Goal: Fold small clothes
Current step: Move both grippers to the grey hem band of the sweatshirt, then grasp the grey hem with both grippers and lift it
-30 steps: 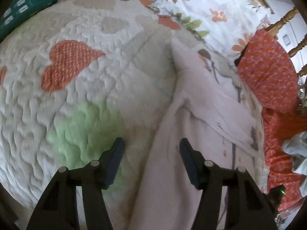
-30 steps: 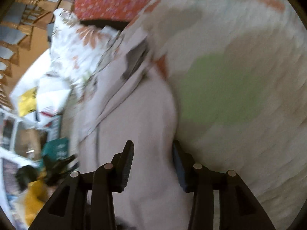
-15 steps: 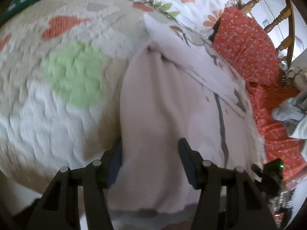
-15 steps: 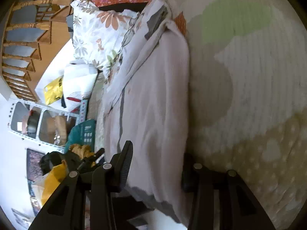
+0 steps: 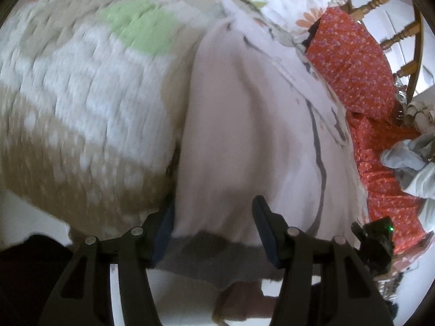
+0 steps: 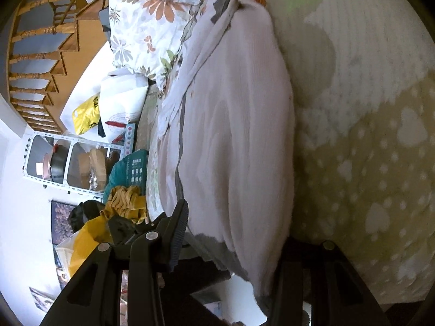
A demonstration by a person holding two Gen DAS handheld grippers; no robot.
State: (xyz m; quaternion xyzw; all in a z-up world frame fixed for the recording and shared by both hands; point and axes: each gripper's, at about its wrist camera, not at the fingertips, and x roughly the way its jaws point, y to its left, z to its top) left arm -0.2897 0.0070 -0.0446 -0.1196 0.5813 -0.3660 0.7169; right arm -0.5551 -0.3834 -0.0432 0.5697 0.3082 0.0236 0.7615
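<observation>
A pale pink ribbed garment (image 5: 244,125) with a grey hem lies along the quilted bedspread (image 5: 81,81), its hem hanging over the bed's near edge. My left gripper (image 5: 212,231) is open, its jaws straddling the hem. In the right wrist view the same garment (image 6: 239,135) runs away from me. My right gripper (image 6: 236,241) is open around the hem; its right finger is hidden behind the cloth.
A floral pillow (image 6: 146,30) and an orange-red patterned cloth (image 5: 353,62) lie at the bed's far end. Pale crumpled clothes (image 5: 413,160) sit at the right. A teal basket (image 6: 127,174), a shelf (image 6: 68,163) and wooden railings (image 6: 40,40) stand beside the bed.
Both grippers have drawn back along the garment toward the bed's near edge, from its middle to its grey hem. Both stayed open.
</observation>
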